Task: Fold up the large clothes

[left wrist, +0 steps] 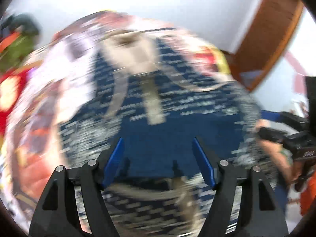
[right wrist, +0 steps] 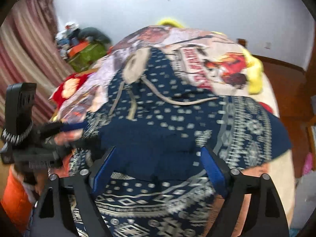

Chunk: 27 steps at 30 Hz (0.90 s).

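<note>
A large navy hooded sweater with a white knit pattern (left wrist: pixel 158 118) lies spread on a bed; it also shows in the right wrist view (right wrist: pixel 167 118). Its beige-lined hood (right wrist: pixel 135 67) and drawstrings point away from me. My left gripper (left wrist: pixel 158 150) is open just above the sweater's plain navy band, holding nothing. My right gripper (right wrist: pixel 158 158) is open over the same band, holding nothing. The left gripper also shows in the right wrist view (right wrist: pixel 65 130), at the sweater's left edge. The left wrist view is blurred by motion.
The sweater lies on a printed bedspread (right wrist: pixel 197 45) with red and orange pictures. A yellow plush item (right wrist: pixel 254 69) lies at the bed's far right. A green pile of things (right wrist: pixel 88 55) stands far left by striped curtains (right wrist: pixel 25 49). Wooden furniture (left wrist: pixel 262 39) stands at right.
</note>
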Each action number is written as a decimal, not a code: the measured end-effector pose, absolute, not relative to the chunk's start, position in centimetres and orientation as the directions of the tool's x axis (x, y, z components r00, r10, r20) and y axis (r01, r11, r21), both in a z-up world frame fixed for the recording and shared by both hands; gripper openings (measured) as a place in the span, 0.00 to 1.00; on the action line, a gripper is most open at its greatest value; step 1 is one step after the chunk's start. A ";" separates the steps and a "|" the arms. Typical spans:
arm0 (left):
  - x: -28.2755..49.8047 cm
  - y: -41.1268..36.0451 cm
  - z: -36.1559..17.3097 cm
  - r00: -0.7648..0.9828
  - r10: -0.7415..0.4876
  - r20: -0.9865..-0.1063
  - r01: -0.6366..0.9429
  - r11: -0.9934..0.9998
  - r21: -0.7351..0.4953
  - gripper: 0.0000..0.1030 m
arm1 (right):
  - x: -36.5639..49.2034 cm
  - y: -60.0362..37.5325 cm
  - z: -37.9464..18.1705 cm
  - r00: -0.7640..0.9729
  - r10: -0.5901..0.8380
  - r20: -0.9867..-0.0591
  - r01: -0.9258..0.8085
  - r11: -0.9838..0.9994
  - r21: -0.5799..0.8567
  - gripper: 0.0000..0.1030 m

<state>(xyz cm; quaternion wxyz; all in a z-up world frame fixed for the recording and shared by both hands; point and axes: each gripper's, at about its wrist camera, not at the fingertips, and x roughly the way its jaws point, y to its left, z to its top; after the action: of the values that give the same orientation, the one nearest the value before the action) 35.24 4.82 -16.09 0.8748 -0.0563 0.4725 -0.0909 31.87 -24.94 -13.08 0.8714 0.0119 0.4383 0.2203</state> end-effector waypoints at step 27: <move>31.2 19.6 -27.8 0.371 0.125 -0.920 -0.255 0.967 0.029 0.68 | 36.7 -23.6 -21.3 0.335 0.090 -0.938 -0.293 0.956 -0.013 0.82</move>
<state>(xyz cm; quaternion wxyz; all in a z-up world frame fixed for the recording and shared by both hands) 31.22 19.62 -27.81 0.8258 -0.0591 0.5489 0.1150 36.72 -23.64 -21.33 0.8122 -0.0898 0.5643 0.1180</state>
